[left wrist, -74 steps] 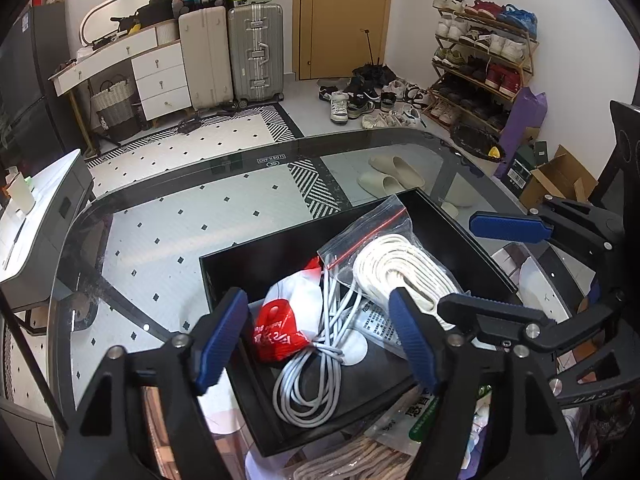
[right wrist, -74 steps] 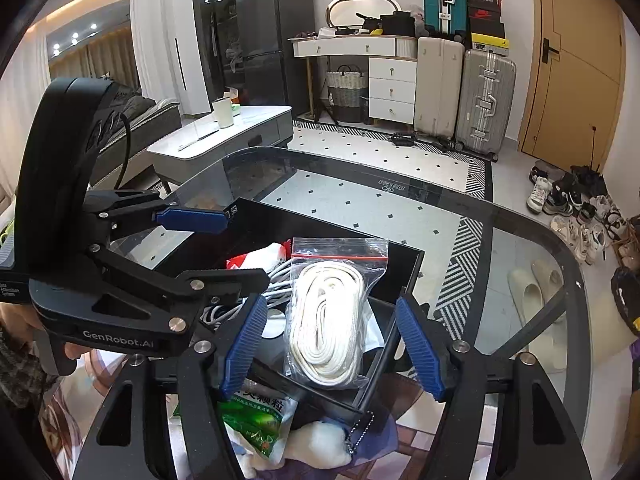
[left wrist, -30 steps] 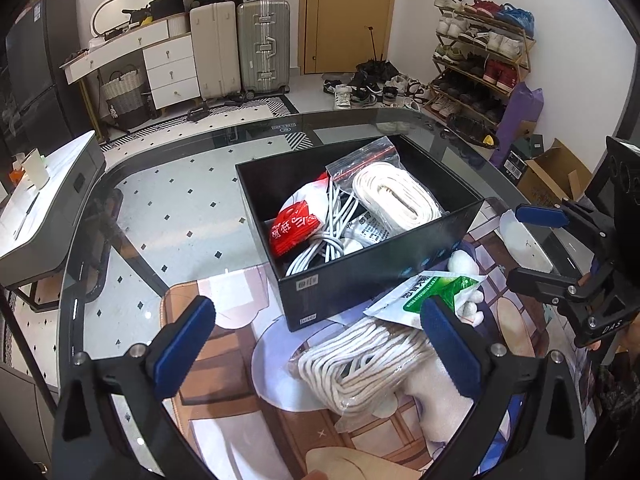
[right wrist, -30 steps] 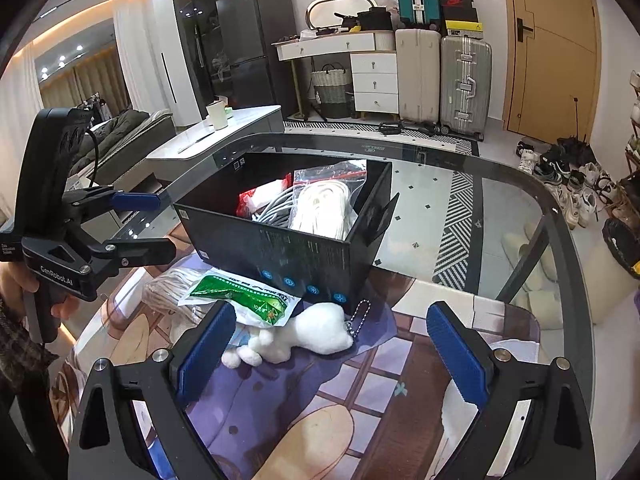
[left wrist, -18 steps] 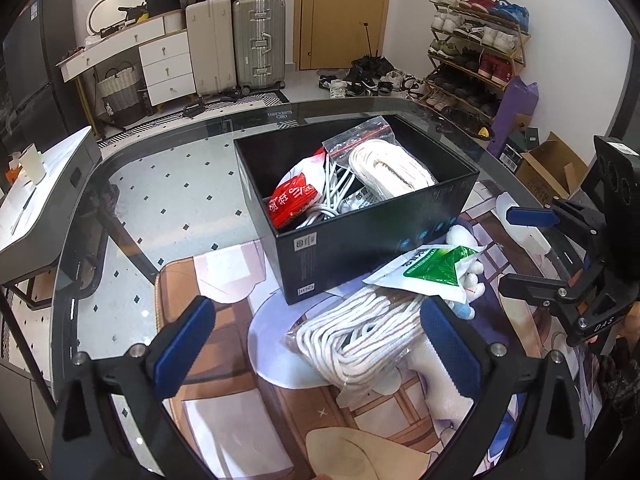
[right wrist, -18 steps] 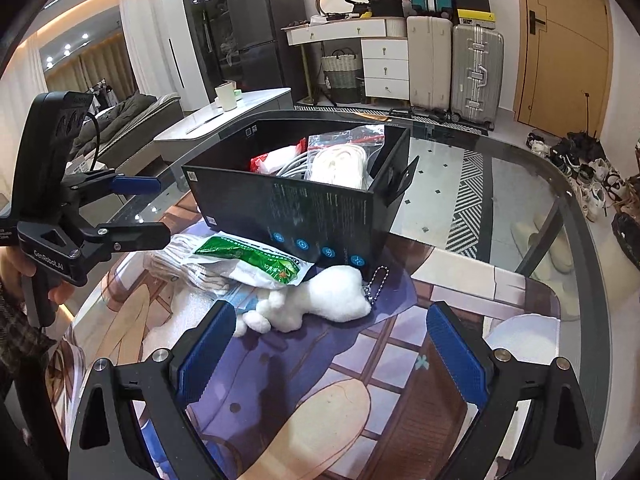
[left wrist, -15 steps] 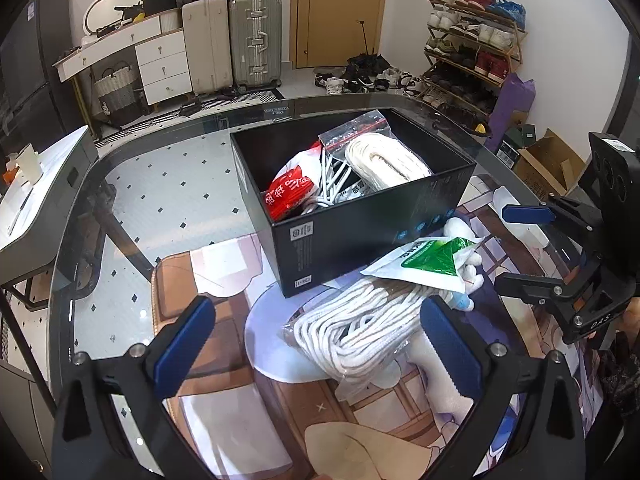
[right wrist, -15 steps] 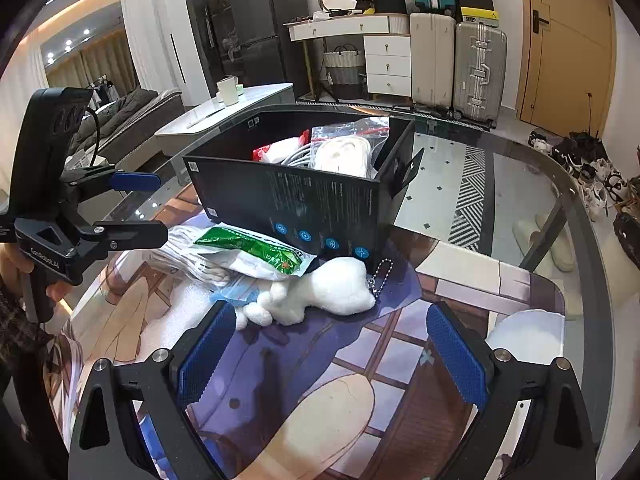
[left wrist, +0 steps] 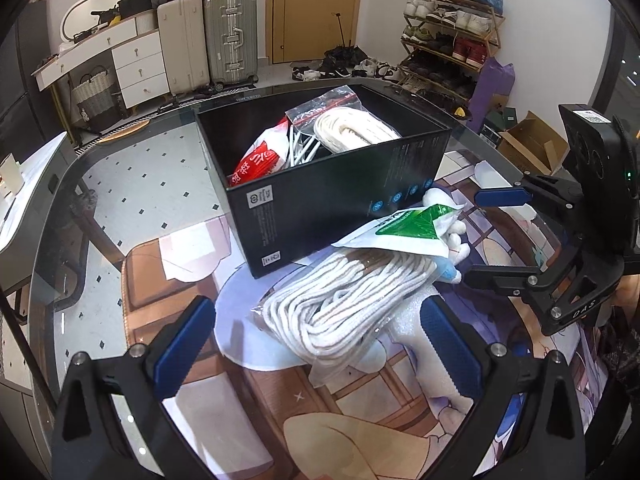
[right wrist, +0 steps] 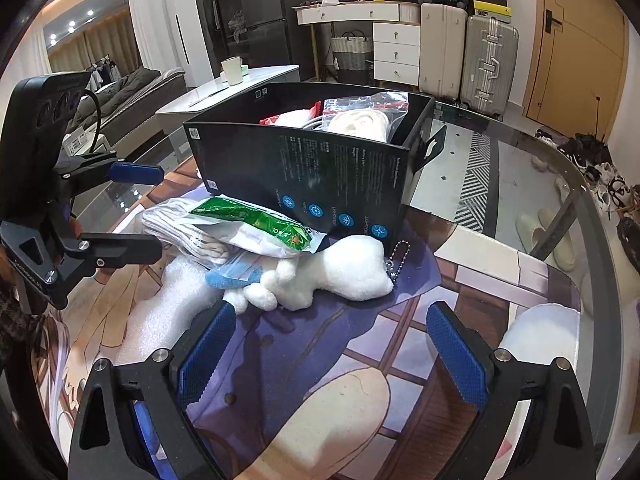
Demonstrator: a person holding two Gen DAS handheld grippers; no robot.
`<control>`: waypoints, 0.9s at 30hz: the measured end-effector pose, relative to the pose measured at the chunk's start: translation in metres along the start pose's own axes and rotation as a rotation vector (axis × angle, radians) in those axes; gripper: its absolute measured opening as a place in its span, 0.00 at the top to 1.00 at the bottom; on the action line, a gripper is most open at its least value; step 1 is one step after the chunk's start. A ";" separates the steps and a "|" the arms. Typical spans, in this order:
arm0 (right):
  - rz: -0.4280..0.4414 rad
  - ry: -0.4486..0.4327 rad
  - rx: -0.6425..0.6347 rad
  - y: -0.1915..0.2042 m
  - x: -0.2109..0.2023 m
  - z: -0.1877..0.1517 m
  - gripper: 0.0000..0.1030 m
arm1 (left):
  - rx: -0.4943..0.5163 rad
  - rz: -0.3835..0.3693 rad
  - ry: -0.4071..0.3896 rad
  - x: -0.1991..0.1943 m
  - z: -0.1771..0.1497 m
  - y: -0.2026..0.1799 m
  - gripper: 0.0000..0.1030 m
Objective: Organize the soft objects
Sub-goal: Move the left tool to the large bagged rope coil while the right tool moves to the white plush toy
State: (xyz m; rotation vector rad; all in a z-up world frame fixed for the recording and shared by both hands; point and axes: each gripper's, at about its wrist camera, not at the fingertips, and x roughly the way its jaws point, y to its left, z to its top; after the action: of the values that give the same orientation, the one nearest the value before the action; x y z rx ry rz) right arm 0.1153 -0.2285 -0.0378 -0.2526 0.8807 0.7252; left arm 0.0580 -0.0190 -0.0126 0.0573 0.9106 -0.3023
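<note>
A black box (left wrist: 332,196) (right wrist: 320,176) stands on the printed mat and holds a bagged white rope (left wrist: 352,130), grey cables and a red-and-white packet (left wrist: 260,158). In front of it lie a loose bundle of white rope (left wrist: 344,304) (right wrist: 176,220), a green-and-white packet (left wrist: 408,226) (right wrist: 264,228) and a white plush toy (right wrist: 340,270) with a bead chain. My left gripper (left wrist: 316,348) is open just short of the rope bundle. Near the plush toy, my right gripper (right wrist: 326,354) is open with nothing between its fingers.
The mat (right wrist: 400,360) covers the near part of a round glass table (left wrist: 132,160). A white foam sheet (right wrist: 160,320) lies under the pile. Suitcases, a dresser, a shoe rack and floor shoes stand beyond the table.
Both grippers have pulled back from over the box and dropped low toward the mat. The bagged rope now lies in the box, and both grippers stand wide open.
</note>
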 end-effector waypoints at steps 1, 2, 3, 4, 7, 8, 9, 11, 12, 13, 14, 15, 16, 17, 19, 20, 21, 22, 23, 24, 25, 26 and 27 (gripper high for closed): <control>0.003 0.001 -0.002 0.001 0.001 0.000 0.05 | 0.004 -0.007 0.000 0.000 0.000 0.000 0.00; 0.006 0.003 -0.003 0.002 0.003 0.000 0.05 | 0.007 -0.014 0.001 0.001 0.000 -0.001 0.00; 0.009 0.004 -0.004 0.003 0.004 0.000 0.05 | 0.012 -0.018 0.003 0.002 0.000 -0.002 0.00; 0.013 0.006 -0.006 0.004 0.006 0.000 0.05 | 0.016 -0.022 0.003 0.003 -0.001 -0.002 0.00; 0.019 0.012 -0.014 0.006 0.009 0.001 0.05 | 0.019 -0.037 0.007 0.005 -0.002 -0.002 0.00; 0.019 0.012 -0.016 0.006 0.009 0.002 0.05 | 0.017 -0.041 0.009 0.007 -0.002 -0.002 0.00; 0.019 0.013 -0.019 0.007 0.010 0.003 0.05 | 0.014 -0.046 0.008 0.007 -0.002 -0.002 0.00; 0.027 0.019 -0.022 0.009 0.012 0.004 0.05 | 0.008 -0.054 0.008 0.009 -0.002 -0.001 0.00; 0.032 0.025 -0.024 0.010 0.014 0.005 0.05 | 0.007 -0.057 0.009 0.009 -0.002 -0.001 0.00; 0.038 0.030 -0.025 0.011 0.016 0.006 0.05 | 0.007 -0.062 0.009 0.010 -0.002 -0.001 0.00; 0.044 0.034 -0.028 0.012 0.018 0.007 0.05 | 0.008 -0.067 0.011 0.011 -0.001 0.000 0.00; 0.042 0.039 -0.033 0.014 0.020 0.008 0.05 | 0.010 -0.067 0.013 0.011 -0.001 0.000 0.00; 0.040 0.039 -0.037 0.015 0.020 0.008 0.05 | 0.012 -0.066 0.016 0.012 -0.001 0.000 0.00; 0.043 0.039 -0.039 0.016 0.021 0.009 0.05 | 0.013 -0.065 0.017 0.013 0.000 0.000 0.00; 0.047 0.039 -0.039 0.017 0.023 0.011 0.05 | 0.008 -0.068 0.018 0.014 0.000 0.002 0.00; 0.048 0.039 -0.039 0.017 0.024 0.011 0.05 | 0.005 -0.067 0.019 0.015 0.001 0.003 0.00; 0.050 0.039 -0.039 0.017 0.025 0.011 0.05 | 0.003 -0.067 0.019 0.016 0.001 0.003 0.00; 0.051 0.039 -0.040 0.018 0.025 0.012 0.05 | 0.001 -0.067 0.017 0.017 0.002 0.004 0.00; 0.053 0.038 -0.040 0.017 0.024 0.011 0.05 | -0.001 -0.068 0.017 0.017 0.001 0.004 0.00; 0.055 0.038 -0.039 0.017 0.024 0.011 0.05 | -0.001 -0.067 0.018 0.018 0.001 0.005 0.00; 0.056 0.036 -0.038 0.016 0.023 0.011 0.05 | -0.002 -0.063 0.017 0.018 0.000 0.006 0.00; 0.058 0.035 -0.037 0.016 0.023 0.011 0.05 | -0.006 -0.063 0.014 0.018 0.000 0.007 0.00; 0.058 0.034 -0.037 0.016 0.023 0.011 0.06 | -0.011 -0.062 0.012 0.018 0.000 0.008 0.00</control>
State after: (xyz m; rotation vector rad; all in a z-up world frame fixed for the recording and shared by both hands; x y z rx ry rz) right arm 0.1205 -0.2007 -0.0473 -0.2733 0.9109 0.7938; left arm 0.0704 -0.0153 -0.0278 0.0205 0.9271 -0.3549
